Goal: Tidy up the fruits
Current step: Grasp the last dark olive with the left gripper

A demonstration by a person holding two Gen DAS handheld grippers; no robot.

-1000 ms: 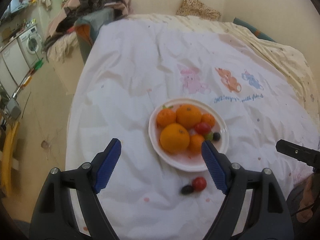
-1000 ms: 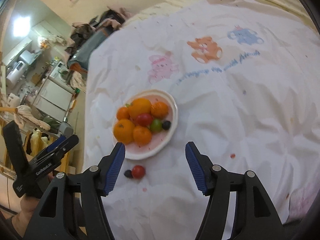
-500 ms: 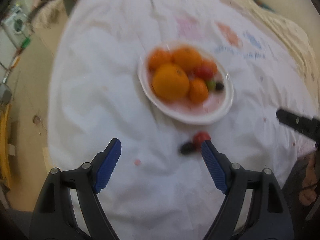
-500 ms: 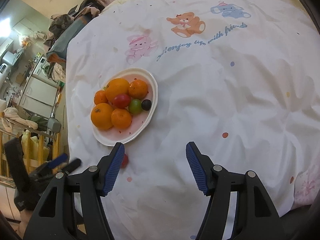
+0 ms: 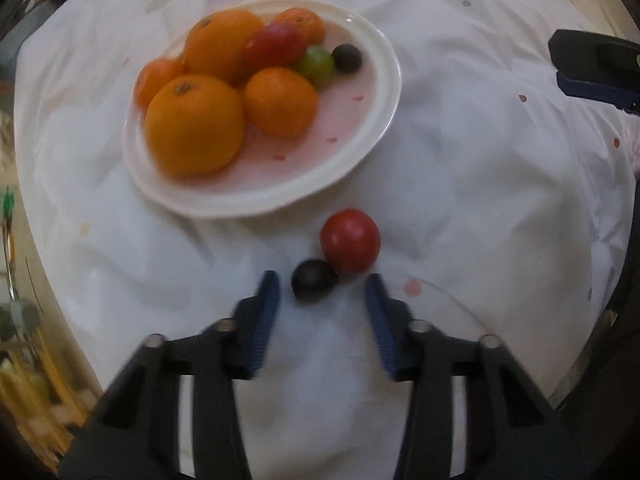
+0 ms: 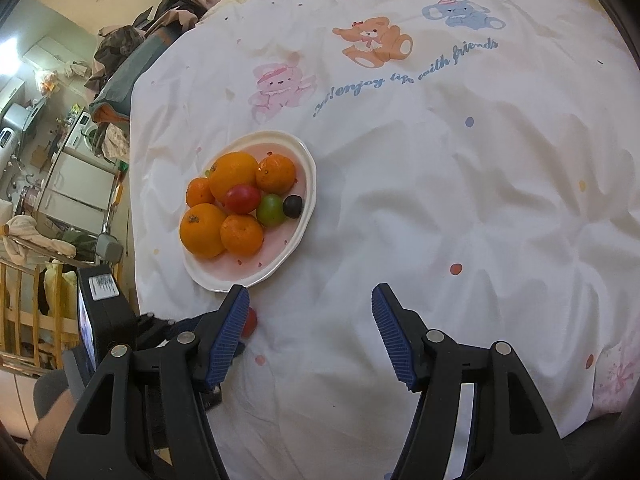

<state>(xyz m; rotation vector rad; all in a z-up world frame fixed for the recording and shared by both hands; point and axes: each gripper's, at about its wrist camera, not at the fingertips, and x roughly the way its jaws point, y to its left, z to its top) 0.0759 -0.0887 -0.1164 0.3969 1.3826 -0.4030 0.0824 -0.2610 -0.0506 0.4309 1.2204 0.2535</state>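
A white plate (image 5: 376, 128) (image 6: 308, 184) on the white sheet holds several oranges (image 5: 195, 124) (image 6: 202, 230), a red tomato (image 5: 276, 42), a green grape (image 5: 316, 65) and a dark grape (image 5: 347, 56). Off the plate, a red tomato (image 5: 350, 240) and a dark grape (image 5: 314, 279) lie side by side on the sheet. My left gripper (image 5: 322, 286) is open, its tips on either side of the dark grape, just short of it. My right gripper (image 6: 310, 304) is open and empty above the sheet; its left finger hides most of the loose tomato (image 6: 251, 322).
The bed sheet (image 6: 460, 160) has cartoon animal prints and the bed's left edge drops to a floor with furniture and clothes (image 6: 132, 44). The right gripper's tip (image 5: 592, 68) shows at the right edge of the left wrist view.
My left gripper has dropped down and forward to the loose dark grape and tomato, and its jaws have narrowed. My right gripper has shifted a little closer over the sheet.
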